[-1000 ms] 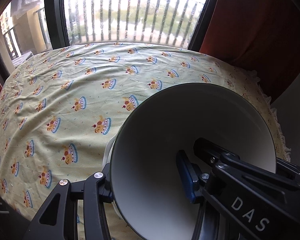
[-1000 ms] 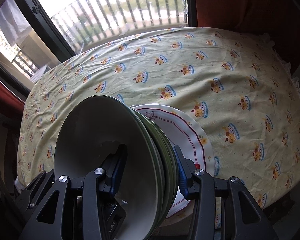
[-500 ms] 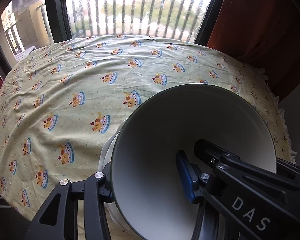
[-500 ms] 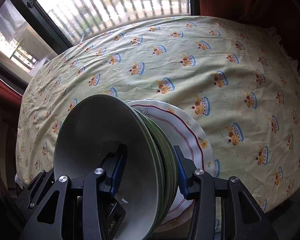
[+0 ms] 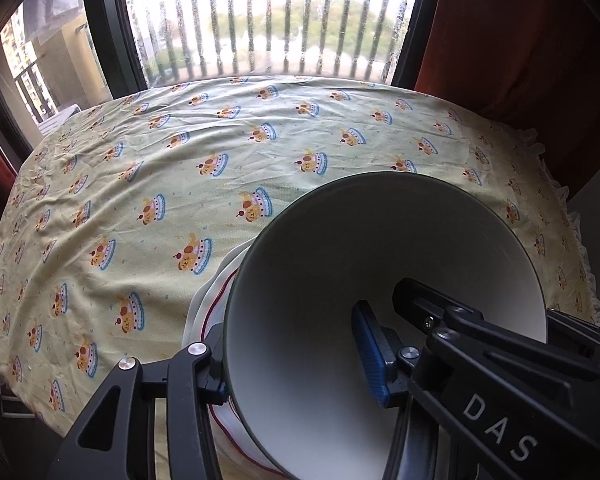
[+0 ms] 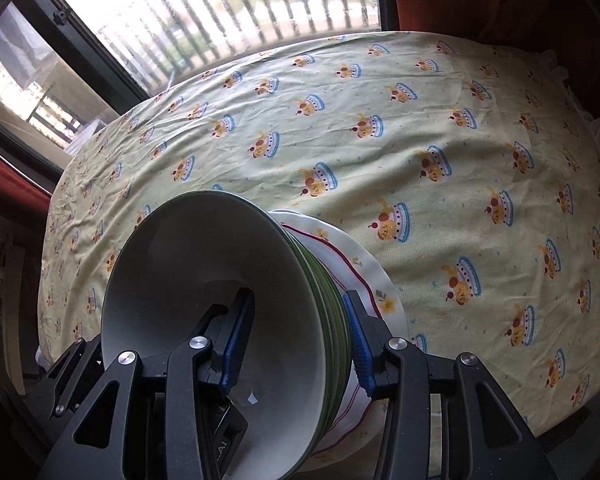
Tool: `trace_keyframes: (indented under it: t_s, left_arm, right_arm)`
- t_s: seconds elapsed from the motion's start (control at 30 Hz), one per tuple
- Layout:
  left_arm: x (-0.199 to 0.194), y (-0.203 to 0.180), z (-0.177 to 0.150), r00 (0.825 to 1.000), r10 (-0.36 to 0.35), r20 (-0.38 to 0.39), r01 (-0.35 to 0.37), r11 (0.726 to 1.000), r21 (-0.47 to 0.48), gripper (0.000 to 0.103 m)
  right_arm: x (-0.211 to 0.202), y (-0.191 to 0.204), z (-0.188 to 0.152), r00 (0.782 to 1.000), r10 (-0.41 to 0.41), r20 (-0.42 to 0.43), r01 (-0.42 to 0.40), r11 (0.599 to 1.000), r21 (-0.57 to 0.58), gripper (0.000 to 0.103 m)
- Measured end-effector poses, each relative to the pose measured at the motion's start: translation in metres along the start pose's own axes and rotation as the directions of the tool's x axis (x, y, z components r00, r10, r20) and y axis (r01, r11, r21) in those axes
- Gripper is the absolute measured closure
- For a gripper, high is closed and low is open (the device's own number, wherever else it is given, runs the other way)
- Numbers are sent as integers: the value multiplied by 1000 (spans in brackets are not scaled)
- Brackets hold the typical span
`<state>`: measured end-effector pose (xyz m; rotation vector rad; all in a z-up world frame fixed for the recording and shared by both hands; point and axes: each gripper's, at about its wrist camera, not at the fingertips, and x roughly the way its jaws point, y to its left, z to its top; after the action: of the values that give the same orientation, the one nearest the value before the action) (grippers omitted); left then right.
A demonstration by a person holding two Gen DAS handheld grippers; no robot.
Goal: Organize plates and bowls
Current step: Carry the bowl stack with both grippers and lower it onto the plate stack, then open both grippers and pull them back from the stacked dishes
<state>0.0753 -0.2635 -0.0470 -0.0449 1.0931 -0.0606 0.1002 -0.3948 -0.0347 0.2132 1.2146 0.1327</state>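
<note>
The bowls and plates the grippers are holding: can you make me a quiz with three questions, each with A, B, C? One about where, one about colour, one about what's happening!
1. Where is the white plate with the red wavy line?
A. Behind the stacked green-rimmed white bowls
B. Far off on the yellow crown-print cloth
C. On the window sill

2. What colour are the gripper pads?
A. Red
B. Blue
C. Yellow

3. What is the right gripper doing?
A. Hanging open, holding nothing
B. Resting flat on the cloth
C. Clamped across the bowls, one finger inside

Answers:
1. A: the plate's rim peeks out behind the bowls in the right wrist view.
2. B: blue pads show on both the right gripper and the left gripper.
3. C: the pads press from inside and outside.
</note>
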Motion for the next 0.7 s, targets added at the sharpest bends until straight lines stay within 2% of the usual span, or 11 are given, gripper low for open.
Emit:
trace_keyframes:
  t_s: [0.13, 0.23, 0.33, 0.4, 0.5, 0.57, 0.7]
  left_arm:
    - [0, -1, -2, 1000, 9, -9, -9, 1000, -14, 51]
    - [0, -2, -5, 999, 40, -34, -40, 999, -8, 45]
    - [-2, -1, -7, 995, 91, -51, -91, 996, 0, 37]
    - [-5, 3, -9, 994, 96, -55, -97, 995, -17, 36]
    - [-11, 5, -10, 992, 121, -38, -121, 993, 3, 29]
    - [-16, 5, -10, 993, 113, -19, -112, 993, 27, 26]
    - [-26, 13, -9, 998, 52, 20, -53, 998, 30, 22]
  right_arm:
    - [-3, -1, -3, 1000, 13, 21, -12, 999, -42, 54]
    - [-5, 1, -7, 1000, 11, 23, -9, 998, -66, 53]
    - [-6, -3, -12, 1000, 5, 16, -4, 999, -47, 44]
    - [-7, -6, -15, 1000, 13, 20, -12, 1000, -23, 28]
    - [-13, -6, -18, 999, 19, 45, -18, 1000, -18, 22]
    - [-17, -3, -20, 998, 9, 63, -7, 999, -34, 21]
    - [-29, 3, -21, 991, -47, 123, 53, 998, -42, 21]
